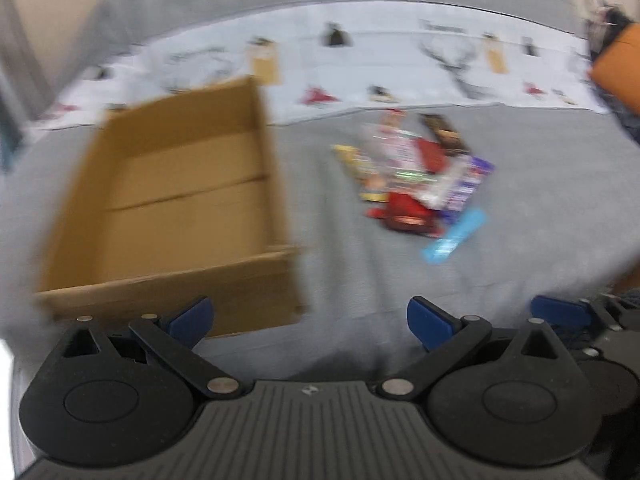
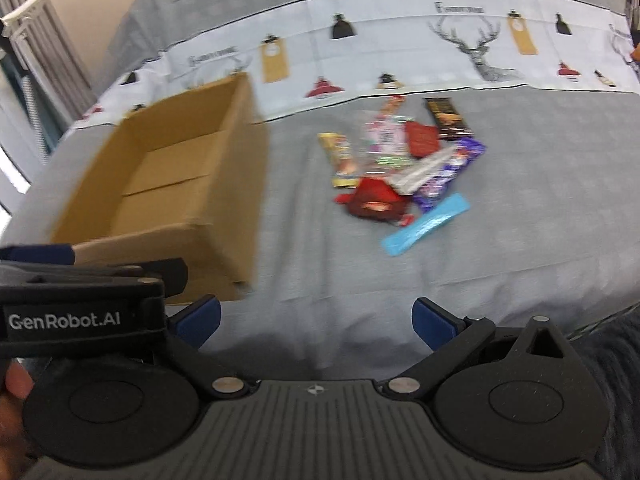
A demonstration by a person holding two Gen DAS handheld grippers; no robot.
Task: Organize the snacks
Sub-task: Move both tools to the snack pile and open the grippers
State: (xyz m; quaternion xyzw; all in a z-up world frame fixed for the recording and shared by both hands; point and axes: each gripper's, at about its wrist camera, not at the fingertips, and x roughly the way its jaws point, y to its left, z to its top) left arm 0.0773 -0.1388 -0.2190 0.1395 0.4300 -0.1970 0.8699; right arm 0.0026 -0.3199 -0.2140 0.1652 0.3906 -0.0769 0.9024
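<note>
Surface: a bed (image 2: 520,200) with a grey cover is carrying everything; a printed band with deer is running along its far edge.
Box: an open cardboard box (image 2: 176,184) is standing toward the left side of the bed, and nothing is showing inside it.
Snacks: a pile of wrapped snacks (image 2: 400,164) is lying near the middle of the bed, right of the box and apart from it.
Nearest piece: a light blue bar (image 2: 426,224) is lying at the near edge of the pile; its long axis is running diagonally, from near-left to far-right.
Left gripper (image 1: 310,320): its fingers are standing wide apart and holding nothing; it is hovering near the near edge, with the box ahead-left and the pile ahead-right.
Right gripper (image 2: 316,320): its fingers are also spread apart and empty; the pile is lying almost straight ahead, a little to the right.
Nearer hand: I judge the right one is better placed for the pile, and the left one for the box.
Pose: both are pointing forward over the bed, side by side; the pictures are blurred.
Stage: no snack is in the box yet.
</note>
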